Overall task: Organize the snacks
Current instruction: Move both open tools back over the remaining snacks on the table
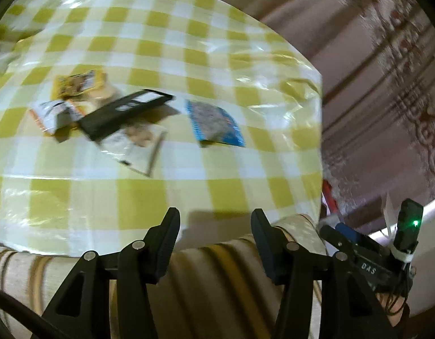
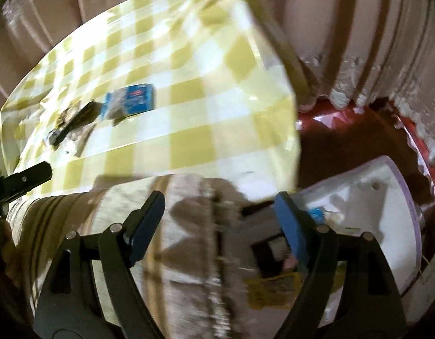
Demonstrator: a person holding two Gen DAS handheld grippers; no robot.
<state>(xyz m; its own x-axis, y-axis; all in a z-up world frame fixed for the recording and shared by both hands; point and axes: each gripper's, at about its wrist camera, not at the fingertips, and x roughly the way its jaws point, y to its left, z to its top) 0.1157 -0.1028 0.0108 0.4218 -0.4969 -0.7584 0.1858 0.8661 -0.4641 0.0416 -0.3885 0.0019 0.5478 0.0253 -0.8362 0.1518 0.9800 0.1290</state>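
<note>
the left gripper (image 1: 214, 220) hangs over the near edge of the table, its two black fingers (image 1: 168, 243) spread apart with nothing between them. the right gripper (image 2: 217, 206), with blue-padded black fingers (image 2: 292, 226), is spread wider still and also holds nothing; it sits off the table's near right corner, above a white plastic bin (image 2: 387, 197) that stands on the dark red floor (image 2: 344, 144). inside that bin i can make out a yellow snack packet (image 2: 274, 291) and a dark packet (image 2: 268, 254) beside it, both blurred.

under both grippers a beige striped cloth (image 1: 217, 282) lies along the table's front edge. beyond it the table wears a glossy yellow-and-white checked plastic tablecloth (image 1: 161, 192).

out on the middle of that cloth the snacks lie in a loose heap: a long black rectangular packet (image 1: 124, 113) rests tilted on top of a clear packet of pale biscuits (image 1: 135, 144), with a yellow packet (image 1: 79, 83) and a white-and-orange packet (image 1: 50, 114) touching it on the far left side. a blue-edged packet (image 1: 214, 121) lies flat just to the right of the heap, apart from it.

pinkish striped curtains (image 1: 372, 70) hang behind the table.
</note>
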